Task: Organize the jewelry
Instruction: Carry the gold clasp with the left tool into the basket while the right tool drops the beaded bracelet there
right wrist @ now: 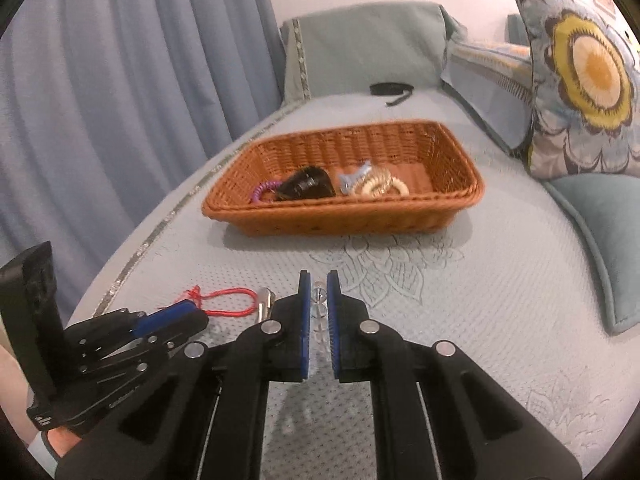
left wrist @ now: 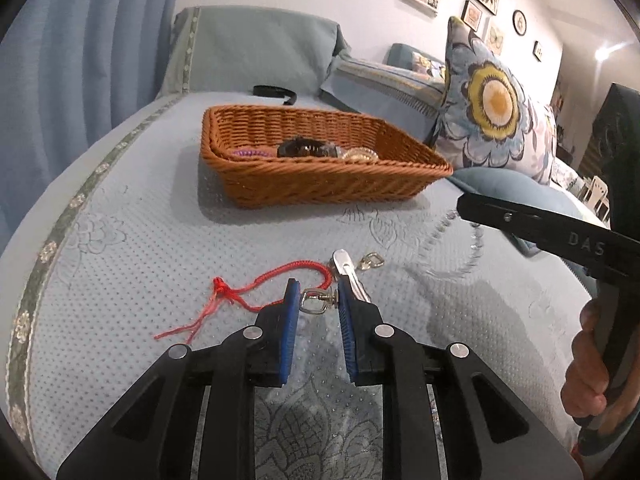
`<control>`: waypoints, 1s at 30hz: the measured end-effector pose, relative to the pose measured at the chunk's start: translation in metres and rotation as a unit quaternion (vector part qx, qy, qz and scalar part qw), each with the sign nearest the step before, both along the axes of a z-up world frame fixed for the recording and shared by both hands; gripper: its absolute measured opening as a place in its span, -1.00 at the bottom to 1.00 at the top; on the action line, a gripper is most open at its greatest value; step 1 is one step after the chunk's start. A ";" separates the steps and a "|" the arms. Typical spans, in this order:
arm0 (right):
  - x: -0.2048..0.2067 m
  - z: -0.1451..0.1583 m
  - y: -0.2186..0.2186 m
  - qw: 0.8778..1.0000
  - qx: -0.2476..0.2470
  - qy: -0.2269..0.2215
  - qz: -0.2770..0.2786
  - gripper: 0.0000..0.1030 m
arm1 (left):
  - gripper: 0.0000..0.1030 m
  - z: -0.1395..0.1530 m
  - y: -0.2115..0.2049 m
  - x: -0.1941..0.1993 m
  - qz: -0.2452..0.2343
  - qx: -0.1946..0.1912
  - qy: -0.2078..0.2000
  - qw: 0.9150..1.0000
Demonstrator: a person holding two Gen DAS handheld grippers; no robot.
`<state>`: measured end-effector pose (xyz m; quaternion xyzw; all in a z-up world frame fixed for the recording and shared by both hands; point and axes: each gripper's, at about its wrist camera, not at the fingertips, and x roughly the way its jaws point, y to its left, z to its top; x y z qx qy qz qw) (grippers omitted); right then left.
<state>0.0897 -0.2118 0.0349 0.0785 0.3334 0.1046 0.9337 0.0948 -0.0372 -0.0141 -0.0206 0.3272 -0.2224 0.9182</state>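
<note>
My left gripper is shut on a small silver earring, pinched between its blue pads just above the sofa cover. A red cord bracelet, a silver hair clip and a second small earring lie right behind it. My right gripper is shut on a clear bead bracelet, which hangs lifted off the cover; in the left wrist view the bracelet dangles from the right gripper. The wicker basket sits farther back, holding hair ties and a black claw clip.
The left gripper lies low at the left in the right wrist view, beside the red cord. A flowered cushion leans at the right. A black band lies behind the basket. A blue curtain hangs at the left.
</note>
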 end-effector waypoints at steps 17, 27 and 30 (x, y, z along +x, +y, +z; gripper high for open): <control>0.015 0.069 -0.022 0.998 0.018 -0.053 -0.032 -0.88 | -0.66 0.078 -0.008 0.021 -0.027 -0.029 -0.058 0.998; 0.101 0.083 -0.013 0.998 -0.032 -0.052 -0.035 -0.88 | -0.66 0.091 -0.034 0.109 -0.031 -0.014 -0.050 0.998; 0.128 0.064 -0.011 0.998 -0.032 -0.029 -0.035 -0.88 | -0.66 0.077 -0.041 0.129 -0.026 -0.001 -0.037 0.999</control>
